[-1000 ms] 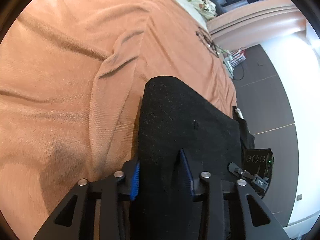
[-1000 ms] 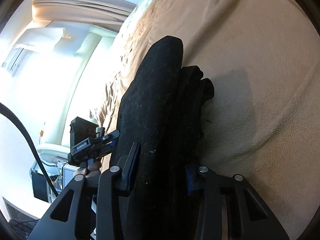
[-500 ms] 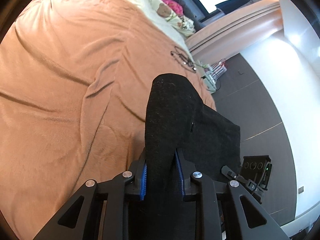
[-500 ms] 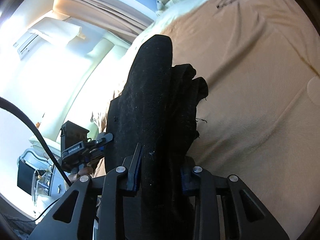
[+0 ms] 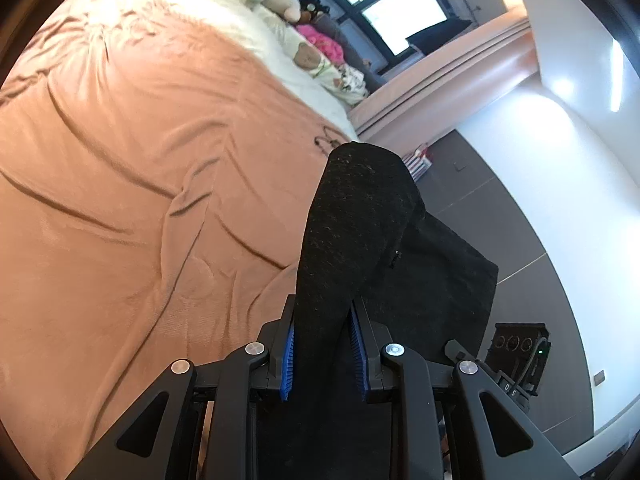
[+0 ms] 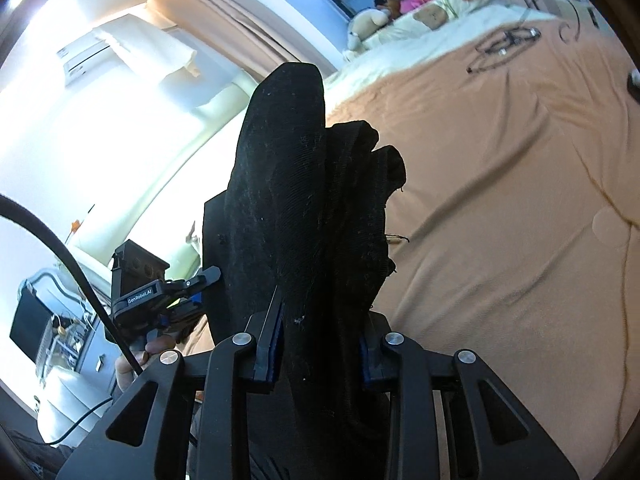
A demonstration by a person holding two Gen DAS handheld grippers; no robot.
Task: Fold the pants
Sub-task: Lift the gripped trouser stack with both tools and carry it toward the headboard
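Change over the last second: both grips tightened, then lifted. Left gripper (image 5: pixel 323 354) jaws now pinching a bunched fold of the black woven fabric pants (image 5: pixel 360 216); a second ago jaws stood wider with cloth loose between them. Right gripper (image 6: pixel 320 354) same story, clamped on a thicker multi-layer bunch of the pants (image 6: pixel 304 184), frayed threads showing at one edge. Both views tipped up: window and stuffed toys (image 5: pixel 280 0) at the bed head now in frame, not visible a second ago. Pants raised off the orange-tan textured bedspread (image 5: pixel 120 160), gripped ends standing up past the jaws, rest hanging near the bed's edge between the two grippers. Judgement: grasp phase done, carry phase under way; next likely swing over the bedspread and lay down. Risk: uneven layers in right bunch slipping.
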